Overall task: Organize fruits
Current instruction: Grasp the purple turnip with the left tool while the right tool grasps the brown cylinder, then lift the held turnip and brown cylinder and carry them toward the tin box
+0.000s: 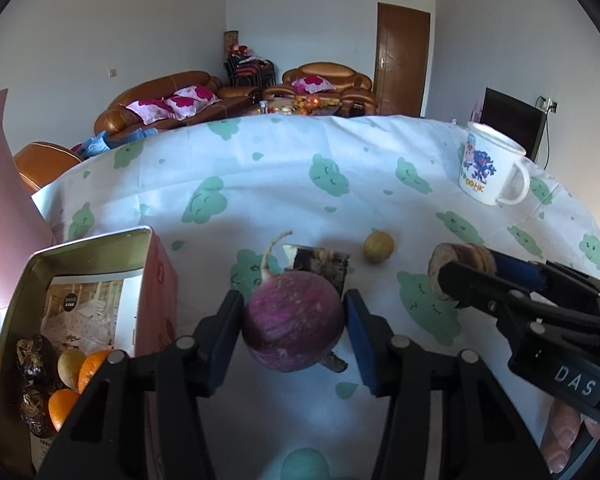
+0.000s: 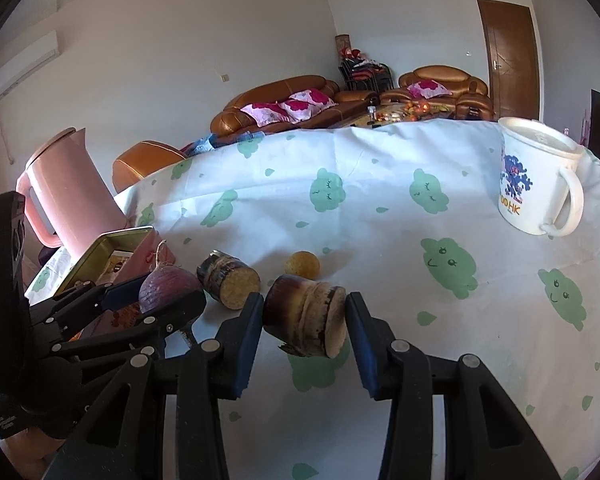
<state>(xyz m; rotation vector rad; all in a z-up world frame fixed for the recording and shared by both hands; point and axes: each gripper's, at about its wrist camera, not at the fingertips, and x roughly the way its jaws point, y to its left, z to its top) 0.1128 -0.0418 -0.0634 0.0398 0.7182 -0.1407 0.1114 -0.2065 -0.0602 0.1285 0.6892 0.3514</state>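
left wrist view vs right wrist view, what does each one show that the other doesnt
Only the left wrist view looks into the open tin, with oranges and dark fruit inside. Only the right wrist view shows the whole pink jug with its handle, and the wall air conditioner. Both show the left gripper clamping the purple radish, the right gripper clamping a sugarcane piece, the small yellow fruit and the mug.
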